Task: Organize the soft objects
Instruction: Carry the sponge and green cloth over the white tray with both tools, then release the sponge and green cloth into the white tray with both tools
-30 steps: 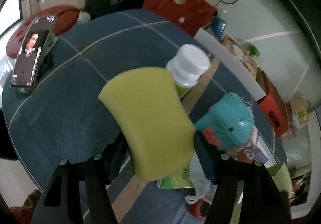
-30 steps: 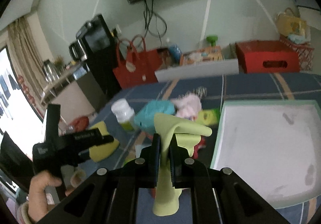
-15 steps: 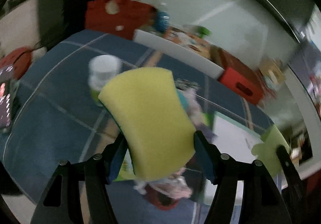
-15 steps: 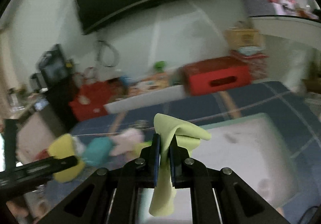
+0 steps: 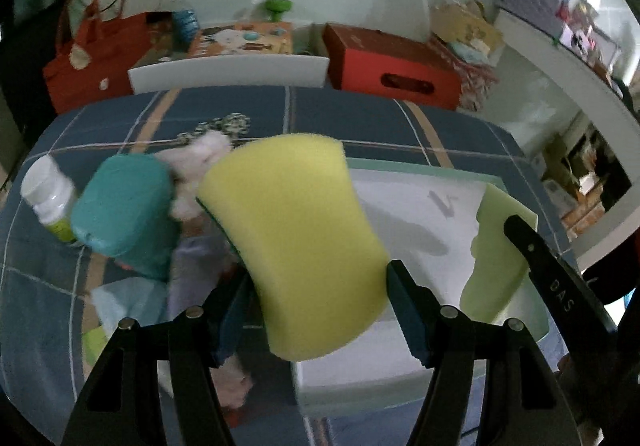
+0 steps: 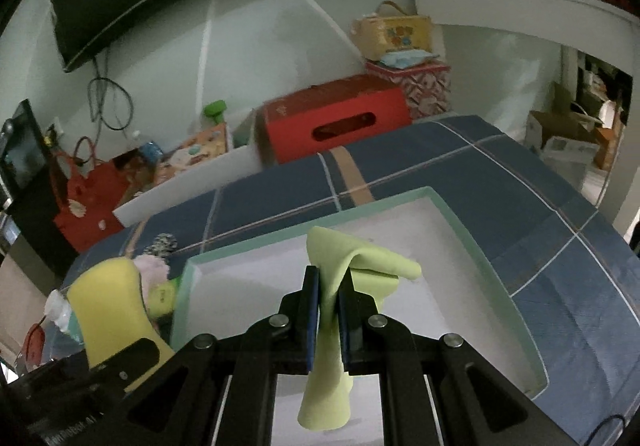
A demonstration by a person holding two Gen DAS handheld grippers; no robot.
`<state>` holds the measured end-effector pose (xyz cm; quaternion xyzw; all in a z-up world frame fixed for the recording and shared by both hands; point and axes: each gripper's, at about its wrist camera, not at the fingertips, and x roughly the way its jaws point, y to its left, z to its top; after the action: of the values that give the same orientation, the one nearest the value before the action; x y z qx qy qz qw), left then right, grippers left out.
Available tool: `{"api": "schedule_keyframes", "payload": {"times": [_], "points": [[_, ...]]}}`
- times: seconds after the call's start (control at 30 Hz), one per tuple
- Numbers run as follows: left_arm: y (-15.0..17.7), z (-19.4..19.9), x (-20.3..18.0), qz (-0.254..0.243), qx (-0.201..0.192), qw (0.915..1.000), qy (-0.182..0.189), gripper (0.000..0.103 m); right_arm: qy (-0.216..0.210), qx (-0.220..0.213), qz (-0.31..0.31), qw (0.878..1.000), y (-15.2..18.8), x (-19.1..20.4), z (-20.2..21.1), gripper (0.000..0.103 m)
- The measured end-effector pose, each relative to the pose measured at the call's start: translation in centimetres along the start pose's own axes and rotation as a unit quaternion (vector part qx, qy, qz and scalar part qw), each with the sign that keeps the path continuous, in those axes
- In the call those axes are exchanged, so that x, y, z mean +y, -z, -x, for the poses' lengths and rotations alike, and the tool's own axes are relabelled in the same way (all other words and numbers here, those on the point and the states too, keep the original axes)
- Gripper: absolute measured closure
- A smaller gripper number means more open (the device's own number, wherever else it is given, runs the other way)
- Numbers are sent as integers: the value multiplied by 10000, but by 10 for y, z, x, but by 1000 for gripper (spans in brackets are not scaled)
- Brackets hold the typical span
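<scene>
Yellow sponge (image 5: 296, 246) between left tool (image 5: 316, 306) pads

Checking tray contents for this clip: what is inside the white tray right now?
Nothing rests on the visible white floor of the tray. The pale green cloth in the right gripper and the gripper body cover the near middle, so that patch cannot be checked.

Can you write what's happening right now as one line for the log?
left tongs: shut on yellow sponge | right tongs: shut on green cloth | white tray: empty
</scene>
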<state>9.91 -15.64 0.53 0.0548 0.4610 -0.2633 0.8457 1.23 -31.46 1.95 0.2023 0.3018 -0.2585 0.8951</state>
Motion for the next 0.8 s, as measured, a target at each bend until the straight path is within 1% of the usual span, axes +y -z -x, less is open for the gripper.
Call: {"api": "schedule_keyframes", "payload": {"times": [0.17, 0.37, 0.47, 0.5, 0.53, 0.57, 0.6, 0.63, 0.67, 0.73, 0.8], "points": [[-3, -20, -15, -163, 86, 9998, -37, 35, 179, 79, -21, 9998, -2, -11, -11, 92], [-6, -38, -26, -288, 90, 9995, -135, 35, 267, 155, -69, 9995, -3, -17, -20, 92], [-6, -41, -27, -297, 70, 9994, -148, 32, 268, 242, -21, 9993, -3, -16, -23, 92], [-5, -42, -27, -299, 80, 9994, -133, 29, 281, 265, 24, 9993, -3, -15, -23, 90], [-5, -43, -26, -297, 97, 9994, -116, 24, 283, 277, 48, 9992, -3, -14, -23, 85], [-4, -44, -26, -292, 114, 9995, -107, 22, 277, 286, 70, 9992, -3, -13, -23, 77], [-3, -44, -25, -279, 122, 9995, -106, 21, 278, 287, 84, 9992, -3, -12, -23, 72], [-3, -44, -23, -252, 129, 9995, -105, 21, 278, 280, 109, 9992, -3, -11, -21, 62], [-2, -43, -22, -227, 133, 9996, -99, 21, 275, 269, 136, 9992, -2, -10, -20, 58], [-1, -41, -18, -147, 132, 9998, -74, 21, 285, 269, 186, 9991, -2, -8, -19, 57], [-1, -38, -15, -69, 119, 9999, -43, 19, 320, 284, 218, 9988, -2, -7, -18, 52]]}}
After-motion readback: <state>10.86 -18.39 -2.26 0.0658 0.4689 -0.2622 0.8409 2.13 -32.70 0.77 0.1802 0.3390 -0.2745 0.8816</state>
